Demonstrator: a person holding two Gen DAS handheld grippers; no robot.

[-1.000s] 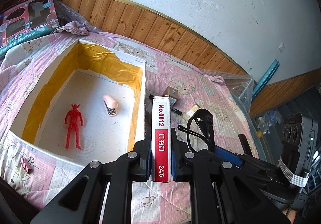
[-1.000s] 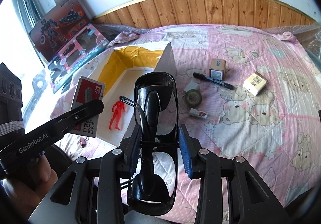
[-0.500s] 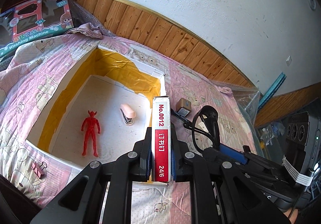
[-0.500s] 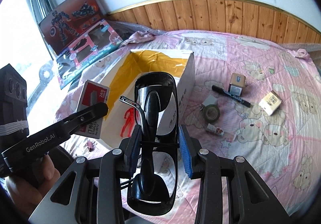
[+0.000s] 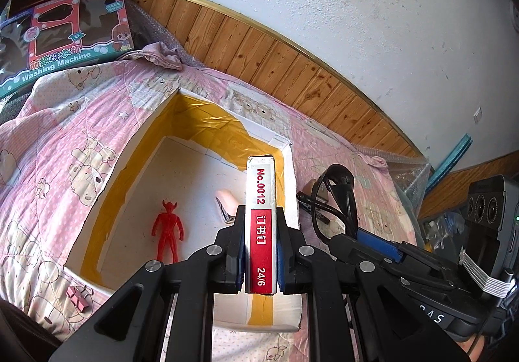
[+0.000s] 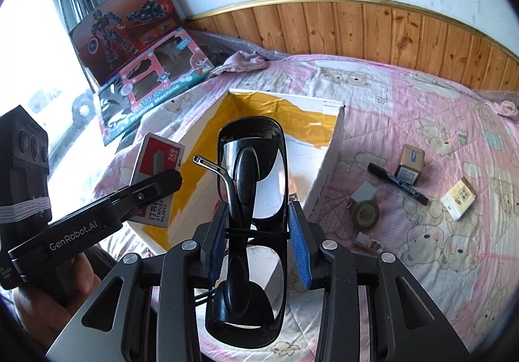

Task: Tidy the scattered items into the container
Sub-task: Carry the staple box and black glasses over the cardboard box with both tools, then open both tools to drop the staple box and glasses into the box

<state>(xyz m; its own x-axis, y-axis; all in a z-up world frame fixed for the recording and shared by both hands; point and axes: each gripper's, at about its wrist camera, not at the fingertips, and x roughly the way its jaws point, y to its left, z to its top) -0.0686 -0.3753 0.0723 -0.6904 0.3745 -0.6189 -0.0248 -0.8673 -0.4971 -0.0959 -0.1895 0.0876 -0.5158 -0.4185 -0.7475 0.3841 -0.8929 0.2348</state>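
My left gripper is shut on a red-and-white staples box, held upright over the near-right corner of the container, a white carton lined with yellow tape. Inside it lie a red toy figure and a pink stapler, partly hidden by the staples box. My right gripper is shut on black sunglasses, which hang above the carton's near side. The staples box shows to the left of them.
On the pink bear quilt right of the carton lie a black marker, a battery, a tape roll and a cream box. Toy boxes lean at the back left. A pink clip lies near the carton.
Both grippers have travelled left with their loads, from beside the carton's right wall to over its opening. Neither grip has changed.
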